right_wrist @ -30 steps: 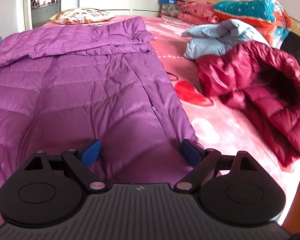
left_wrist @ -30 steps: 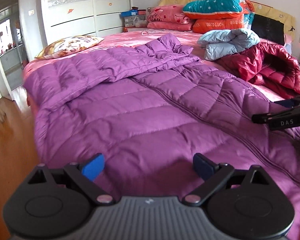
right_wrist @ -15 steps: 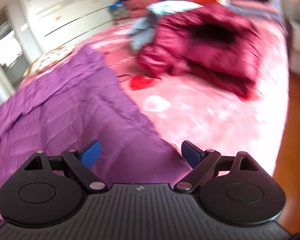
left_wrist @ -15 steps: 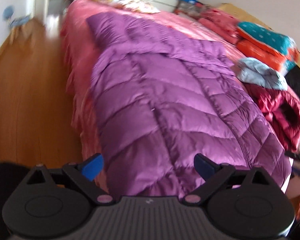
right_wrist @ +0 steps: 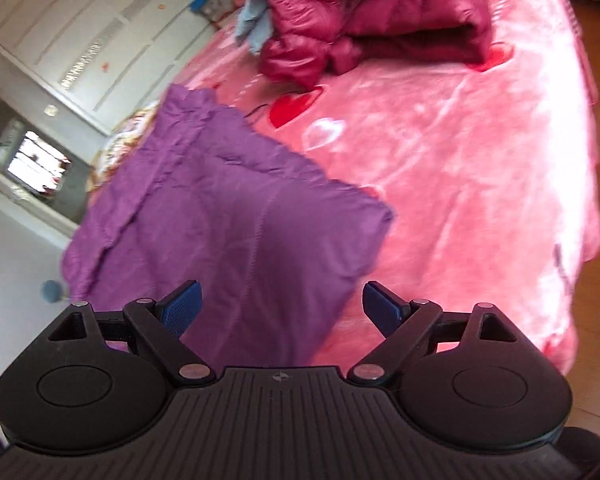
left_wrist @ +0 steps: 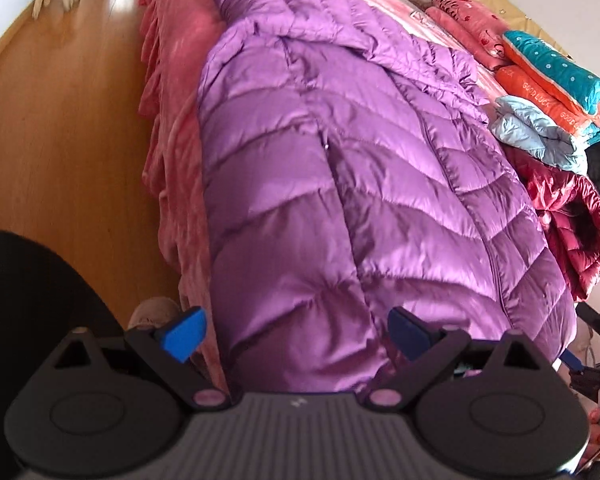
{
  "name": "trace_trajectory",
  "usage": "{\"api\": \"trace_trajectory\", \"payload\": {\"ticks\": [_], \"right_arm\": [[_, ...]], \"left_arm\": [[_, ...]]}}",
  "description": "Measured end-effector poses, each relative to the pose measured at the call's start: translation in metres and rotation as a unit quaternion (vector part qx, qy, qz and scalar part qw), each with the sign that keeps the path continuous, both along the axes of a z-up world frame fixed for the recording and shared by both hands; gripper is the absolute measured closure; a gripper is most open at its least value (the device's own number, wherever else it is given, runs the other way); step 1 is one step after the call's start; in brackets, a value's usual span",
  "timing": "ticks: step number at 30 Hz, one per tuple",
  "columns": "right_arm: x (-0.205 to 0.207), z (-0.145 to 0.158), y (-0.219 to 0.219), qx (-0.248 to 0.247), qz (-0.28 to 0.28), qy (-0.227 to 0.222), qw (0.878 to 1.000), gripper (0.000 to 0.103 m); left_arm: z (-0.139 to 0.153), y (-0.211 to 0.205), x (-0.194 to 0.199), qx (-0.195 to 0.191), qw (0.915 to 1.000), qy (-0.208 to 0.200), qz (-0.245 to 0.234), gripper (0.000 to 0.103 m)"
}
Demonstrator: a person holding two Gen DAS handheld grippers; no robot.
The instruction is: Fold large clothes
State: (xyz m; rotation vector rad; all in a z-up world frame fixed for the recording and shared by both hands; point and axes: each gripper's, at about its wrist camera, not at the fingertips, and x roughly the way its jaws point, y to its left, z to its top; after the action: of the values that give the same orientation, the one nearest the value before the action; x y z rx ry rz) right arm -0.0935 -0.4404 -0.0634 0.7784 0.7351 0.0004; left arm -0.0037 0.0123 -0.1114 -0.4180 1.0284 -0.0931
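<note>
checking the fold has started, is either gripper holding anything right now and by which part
Nothing is held. The left gripper and the right gripper are both open over the hem end of the purple coat, with no fabric pinched.

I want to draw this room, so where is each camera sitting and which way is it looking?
Left wrist camera: sits on the left gripper, jaws open, at the bed's foot, looking along the purple coat toward the stacked quilts; the person's dark leg and a shoe show at left.
Right wrist camera: sits on the right gripper, jaws open, above the coat's hem corner, looking across the pink bedspread at the dark red coat; no body part shows clearly.
Shared: purple coat, dark red coat, pink bedspread.
</note>
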Motion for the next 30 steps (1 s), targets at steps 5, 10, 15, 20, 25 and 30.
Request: {"api": "trace_trajectory", "payload": {"ticks": [5,10,15,20,25,30], "right_arm": [[0.008,0.004,0.000,0.039,0.007,-0.039,0.998,0.000],[0.017,0.018,0.003,0.037,0.026,-0.092,0.995,0.000],[0.029,0.027,0.014,0.008,0.038,-0.116,0.993,0.000],[0.044,0.019,0.019,-0.016,0.042,-0.108,0.993,0.000],[0.049,0.012,0.023,-0.031,0.052,-0.099,0.993,0.000],[0.052,0.015,0.022,-0.031,0.057,-0.103,0.993,0.000]], "left_arm": [[-0.009,0.002,0.001,-0.024,0.9994,0.023,-0.004,0.006],[-0.014,-0.002,0.000,-0.054,0.9978,0.034,-0.018,0.004],[-0.014,-0.008,-0.003,-0.099,0.9933,0.045,-0.039,0.005],[-0.007,-0.022,-0.008,-0.092,0.9921,0.040,-0.075,0.010],[-0.002,-0.031,-0.009,-0.067,0.9922,0.032,-0.100,0.030],[0.007,-0.025,-0.002,-0.087,0.9916,0.022,-0.092,0.060]]}}
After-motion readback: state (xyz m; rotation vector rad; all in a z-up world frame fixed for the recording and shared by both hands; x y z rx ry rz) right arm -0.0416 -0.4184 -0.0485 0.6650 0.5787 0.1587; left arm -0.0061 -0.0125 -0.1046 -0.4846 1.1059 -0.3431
